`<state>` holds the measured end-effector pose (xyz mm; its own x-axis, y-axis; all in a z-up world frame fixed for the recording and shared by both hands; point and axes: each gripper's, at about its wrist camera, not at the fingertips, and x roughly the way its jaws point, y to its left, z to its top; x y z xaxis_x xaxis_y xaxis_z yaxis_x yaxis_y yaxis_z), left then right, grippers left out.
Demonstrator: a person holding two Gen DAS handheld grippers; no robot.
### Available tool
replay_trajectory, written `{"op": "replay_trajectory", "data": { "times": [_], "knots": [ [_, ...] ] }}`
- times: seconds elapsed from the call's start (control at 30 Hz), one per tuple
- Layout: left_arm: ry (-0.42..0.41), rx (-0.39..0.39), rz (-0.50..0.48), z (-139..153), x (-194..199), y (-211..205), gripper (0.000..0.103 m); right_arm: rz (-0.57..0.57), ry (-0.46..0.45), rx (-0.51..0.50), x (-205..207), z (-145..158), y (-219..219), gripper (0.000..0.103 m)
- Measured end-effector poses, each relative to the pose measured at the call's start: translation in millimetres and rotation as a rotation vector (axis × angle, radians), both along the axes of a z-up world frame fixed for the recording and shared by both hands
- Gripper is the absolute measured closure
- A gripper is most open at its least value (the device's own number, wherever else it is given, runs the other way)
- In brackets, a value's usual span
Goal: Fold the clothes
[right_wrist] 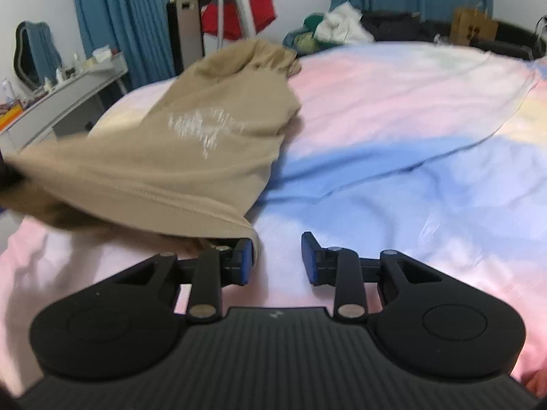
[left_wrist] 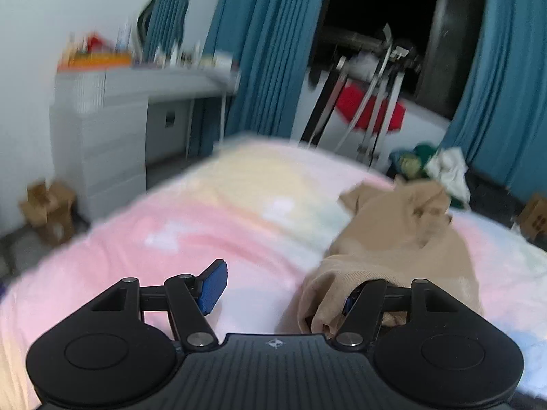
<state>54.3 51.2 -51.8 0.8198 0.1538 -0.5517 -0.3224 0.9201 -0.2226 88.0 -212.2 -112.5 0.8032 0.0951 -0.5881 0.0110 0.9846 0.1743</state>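
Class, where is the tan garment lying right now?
The tan garment lies on the pastel bedspread, left in the right wrist view, its hem draped over the open right gripper's left finger.

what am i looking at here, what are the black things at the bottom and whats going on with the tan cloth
The black things are two hand-held grippers, each with two fingers and blue pads, held by a person. Each carries a camera looking forward along its fingers, so one picture is from the left gripper, the other from the right gripper. Both look over a bed with a pink, blue and yellow blanket. On it lies a tan garment with a faint white print. Both grippers stand open. The garment's edge drapes over one finger of each, so nothing is clamped. Behind are blue curtains and a grey desk.
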Motion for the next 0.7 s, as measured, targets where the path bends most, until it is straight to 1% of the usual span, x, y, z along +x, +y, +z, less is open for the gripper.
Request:
{"op": "replay_trajectory", "data": {
  "times": [0.03,0.1,0.13,0.2,0.23,0.27,0.3,0.4,0.5,0.57,0.7],
  "knots": [
    [0.032,-0.040,-0.004,-5.8,2.4,3.3,0.040,-0.008,-0.025,0.002,-1.2,3.8,-2.1,0.088],
    [0.077,-0.123,-0.018,-16.4,6.7,9.7,0.058,-0.022,-0.083,0.008,-4.7,12.1,-5.9,0.095],
    [0.078,-0.136,-0.033,-16.9,7.7,9.0,0.061,-0.028,-0.125,0.014,-8.0,17.3,-7.5,0.096],
    [0.063,-0.143,-0.055,-14.4,7.3,5.9,0.077,-0.037,-0.201,-0.001,-12.1,29.8,-7.9,0.097],
    [0.048,-0.141,-0.070,-9.1,6.4,3.5,0.083,-0.037,-0.231,-0.007,-12.7,38.4,-7.3,0.097],
    [0.028,-0.139,-0.088,-0.3,5.1,1.8,0.092,-0.036,-0.261,-0.013,-13.3,47.1,-6.8,0.098],
    [0.003,-0.134,-0.097,8.9,2.7,0.4,0.095,-0.032,-0.290,-0.018,-13.6,56.6,-6.5,0.098],
    [-0.130,-0.079,-0.111,53.5,-7.7,-0.4,0.098,0.001,-0.358,-0.052,-12.1,92.7,-5.3,0.099],
    [-0.231,-0.074,-0.123,103.2,-17.3,-0.7,0.098,0.024,-0.428,-0.069,-9.2,138.4,-8.6,0.099],
    [-0.306,-0.049,-0.133,141.2,-25.9,-4.6,0.099,0.033,-0.489,-0.081,-12.5,173.6,-10.5,0.099],
    [-0.449,0.020,-0.159,228.9,-42.7,-15.8,0.099,0.040,-0.616,-0.101,-28.2,249.7,-16.0,0.099]
  ]
}}
